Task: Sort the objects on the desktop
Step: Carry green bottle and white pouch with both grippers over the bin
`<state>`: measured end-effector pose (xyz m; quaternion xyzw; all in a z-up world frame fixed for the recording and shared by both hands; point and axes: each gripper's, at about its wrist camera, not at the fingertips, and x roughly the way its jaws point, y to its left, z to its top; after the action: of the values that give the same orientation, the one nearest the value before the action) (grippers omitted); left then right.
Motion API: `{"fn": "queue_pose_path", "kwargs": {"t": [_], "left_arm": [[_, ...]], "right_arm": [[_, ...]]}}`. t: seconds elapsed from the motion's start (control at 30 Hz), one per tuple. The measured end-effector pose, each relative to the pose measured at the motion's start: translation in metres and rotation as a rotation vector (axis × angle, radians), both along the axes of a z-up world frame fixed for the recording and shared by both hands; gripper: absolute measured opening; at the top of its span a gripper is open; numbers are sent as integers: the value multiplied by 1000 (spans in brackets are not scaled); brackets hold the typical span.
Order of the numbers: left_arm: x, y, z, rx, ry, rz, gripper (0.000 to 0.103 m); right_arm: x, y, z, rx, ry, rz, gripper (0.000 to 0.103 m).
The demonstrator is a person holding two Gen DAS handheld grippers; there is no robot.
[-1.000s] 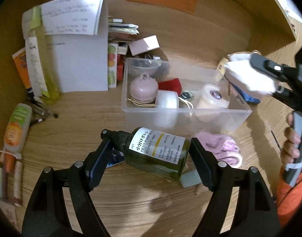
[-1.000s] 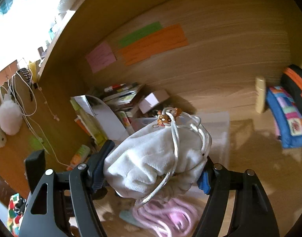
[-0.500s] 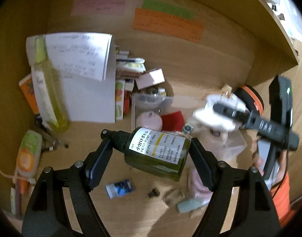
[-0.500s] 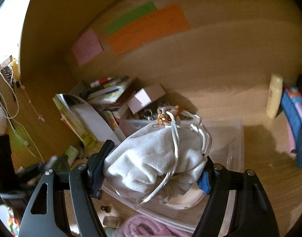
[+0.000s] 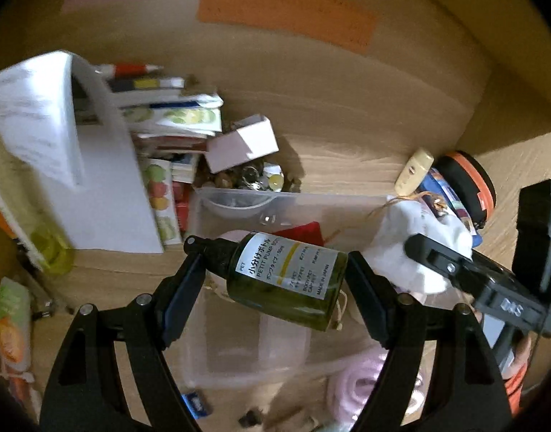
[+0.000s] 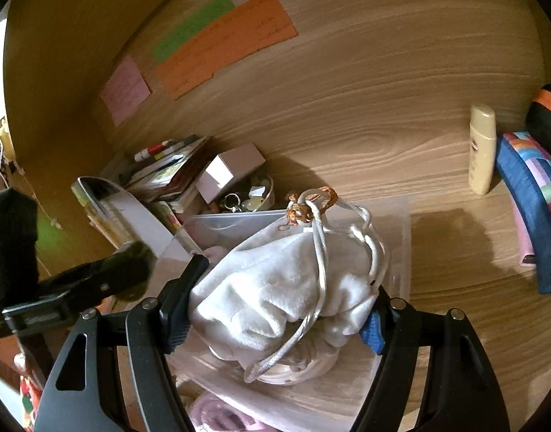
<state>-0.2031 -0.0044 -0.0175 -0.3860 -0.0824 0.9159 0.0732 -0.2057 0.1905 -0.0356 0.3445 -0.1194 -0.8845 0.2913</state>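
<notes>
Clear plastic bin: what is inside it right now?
Inside the clear plastic bin a small clear bowl, a red item and a pink round thing show. The green bottle and white pouch cover the rest.

Ahead of the right gripper (image 6: 275,309), the clear bin (image 6: 398,216) lay open-topped, bare worktop (image 6: 455,244) to its right. A paper stack (image 6: 167,172) and pink box (image 6: 228,169) crowded the far left; the left gripper (image 5: 275,280) hovered close alongside.

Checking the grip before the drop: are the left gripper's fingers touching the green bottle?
Touching. In the left wrist view both fingers of the left gripper press the ends of the green bottle, holding it above the clear bin.
</notes>
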Motion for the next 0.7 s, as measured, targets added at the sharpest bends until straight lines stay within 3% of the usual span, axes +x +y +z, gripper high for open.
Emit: {"fn": "queue_pose_path", "kwargs": {"t": [0.13,0.47,0.7], "left_arm": [[-16,7,-12,-41,-24,5,79],[-22,14,-23,-19,-47,-8,79],[-26,18,-23,-59,-54,-6,79]], "right_arm": [[2,-1,3,41,34,-2,70],[3,-9,3,141,86,-3,70],[6,-19,1,190,105,31,73]]}}
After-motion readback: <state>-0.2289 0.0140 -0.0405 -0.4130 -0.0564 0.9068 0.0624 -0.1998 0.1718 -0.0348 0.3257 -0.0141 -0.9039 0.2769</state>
